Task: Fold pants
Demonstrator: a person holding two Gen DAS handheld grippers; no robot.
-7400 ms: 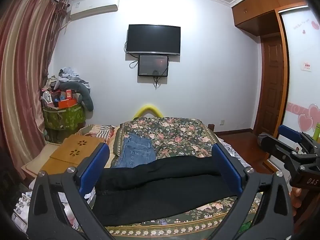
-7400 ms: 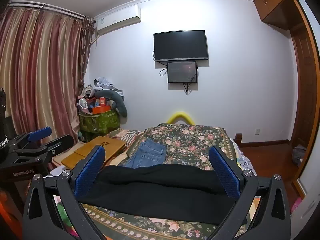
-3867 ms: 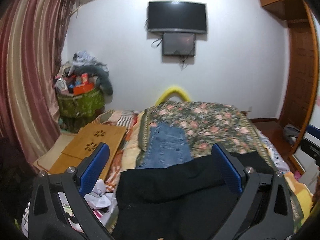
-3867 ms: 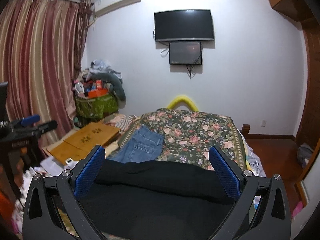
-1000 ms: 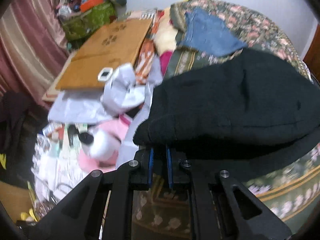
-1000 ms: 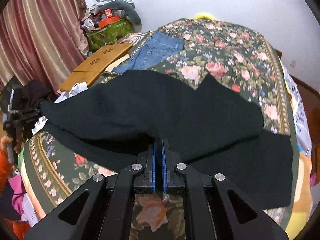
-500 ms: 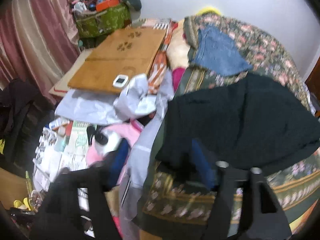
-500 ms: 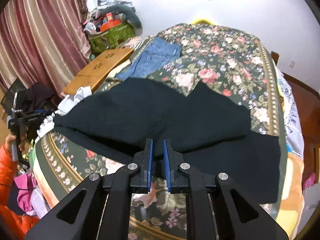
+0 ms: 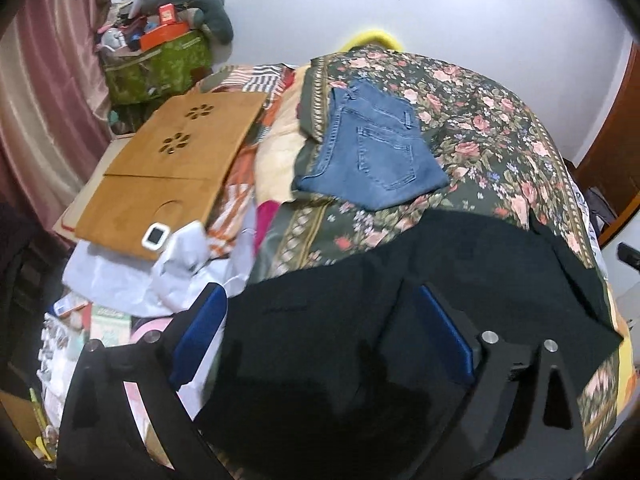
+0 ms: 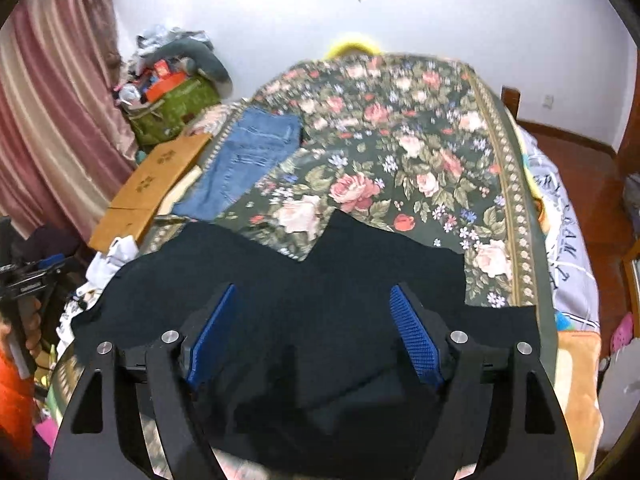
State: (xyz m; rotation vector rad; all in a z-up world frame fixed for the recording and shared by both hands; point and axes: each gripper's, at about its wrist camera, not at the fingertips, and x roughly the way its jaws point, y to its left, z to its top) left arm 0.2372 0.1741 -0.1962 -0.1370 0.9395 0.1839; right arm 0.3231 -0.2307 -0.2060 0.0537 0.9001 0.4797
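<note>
1. Black pants (image 9: 400, 300) are lying folded over along the near edge of the bed (image 10: 516, 184), on the floral cover; nothing is gripping them.
2. Left gripper (image 9: 320, 336) is hanging released over the pants near the bed's left edge; its jaws have just been opening and the pads are clear of the cloth.
3. Right gripper (image 10: 316, 332) is likewise released, jaws just opened, above the middle of the pants.
4. Only the left view is showing the white gadget (image 9: 156, 236) on the wooden board (image 9: 176, 148) beside the bed.
5. Only the right view is showing the V-shaped gap at the pants' far edge and the person's hand (image 10: 28, 328) holding the other gripper at the bed's left edge.
6. Folded jeans (image 9: 372, 152) are lying toward the bed's far left corner, visible in both views.
</note>
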